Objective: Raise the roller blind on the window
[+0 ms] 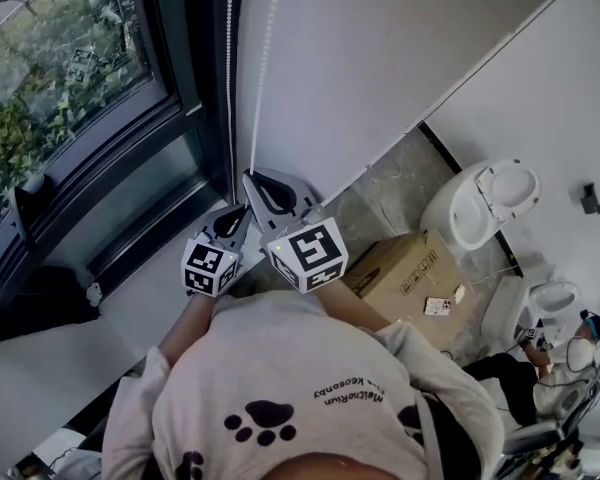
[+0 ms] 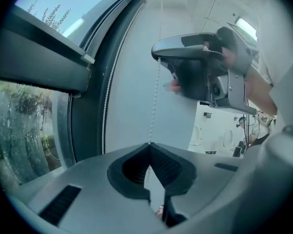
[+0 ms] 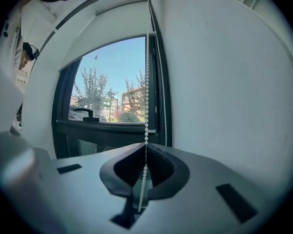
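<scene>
1. The room showed a plain white wall (image 1: 380, 48) from twelve to two o'clock. A dark-framed window (image 1: 60, 68) stood at ten o'clock, with green trees beyond the glass.
2. On the floor, a white toilet (image 1: 480, 203) sat at three o'clock from the grippers and a cardboard box (image 1: 400, 268) at four o'clock.
3. The right gripper (image 1: 252, 180) was the higher of the two, its jaws pinched together on the bead chain (image 1: 265, 68).
4. The left gripper (image 1: 240, 210) sat just below it, at seven o'clock, with its jaws likewise closed on the chain.
5. The bead chain hung in two thin strands beside the window frame, at twelve o'clock above the grippers. The gripped strand ran straight from the left jaws up to the right gripper's tip.
</scene>
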The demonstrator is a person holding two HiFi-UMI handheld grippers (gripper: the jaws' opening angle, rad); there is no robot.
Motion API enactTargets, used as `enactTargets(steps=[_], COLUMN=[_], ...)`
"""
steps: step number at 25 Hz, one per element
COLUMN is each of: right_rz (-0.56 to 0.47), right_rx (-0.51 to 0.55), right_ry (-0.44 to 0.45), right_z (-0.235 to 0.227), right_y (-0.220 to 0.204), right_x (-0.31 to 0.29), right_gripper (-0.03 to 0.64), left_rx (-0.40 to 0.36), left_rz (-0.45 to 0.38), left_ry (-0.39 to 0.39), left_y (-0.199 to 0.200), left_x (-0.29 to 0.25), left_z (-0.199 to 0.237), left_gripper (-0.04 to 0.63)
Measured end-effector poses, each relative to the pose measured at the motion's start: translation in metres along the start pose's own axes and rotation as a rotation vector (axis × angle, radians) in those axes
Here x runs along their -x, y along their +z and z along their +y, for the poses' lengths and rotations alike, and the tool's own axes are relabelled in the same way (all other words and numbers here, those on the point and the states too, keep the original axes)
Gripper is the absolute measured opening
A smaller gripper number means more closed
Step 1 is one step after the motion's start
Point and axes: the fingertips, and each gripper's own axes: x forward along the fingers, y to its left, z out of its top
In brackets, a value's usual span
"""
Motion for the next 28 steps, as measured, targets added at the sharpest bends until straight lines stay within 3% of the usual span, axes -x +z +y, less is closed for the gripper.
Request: enactTargets(steps=[6, 10, 14, 16, 19, 23, 28], right_rz=[0.050, 0.054, 0.050, 0.047, 0.045, 0.042, 0.039], right_rx=[-0.020, -0.024, -0.022, -0.025, -0.023, -0.025, -0.025], right_ry=[0.009, 0.020, 0.021, 0.021, 0.022, 0.020, 0.018], right_z=[0.005, 0.010, 0.010, 0.009, 0.010, 0.009, 0.009], right_y=[-0.034, -0.042, -0.040, -0.039, -0.039, -0.040, -0.040], right_x=[-0.002, -0.003, -0.002, -0.001, -0.001, -0.001, -0.001], right_gripper=[0.011, 0.011, 0.011, 0.011, 0.011, 0.011, 0.011], left_rx=[0.016, 0.002, -0.007, -0.012, 0.013, 0.055, 0.048], left_rz=[0.066, 0.052, 0.042, 0.017, -0.029, -0.096, -0.168], left_ry=[0.019, 0.024, -0.022, -0.041, -0.045, -0.031, -0.005], left_y=[-0.034, -0.042, -0.038, -0.030, -0.011, 0.023, 0.069], left_x=[0.001, 0.004, 0.008, 0.015, 0.026, 0.044, 0.065], left_z=[0.005, 0.005, -0.004, -0.007, -0.008, -0.007, -0.008], left_gripper=[0.008, 0.008, 0.009, 0.018, 0.086, 0.086, 0.086])
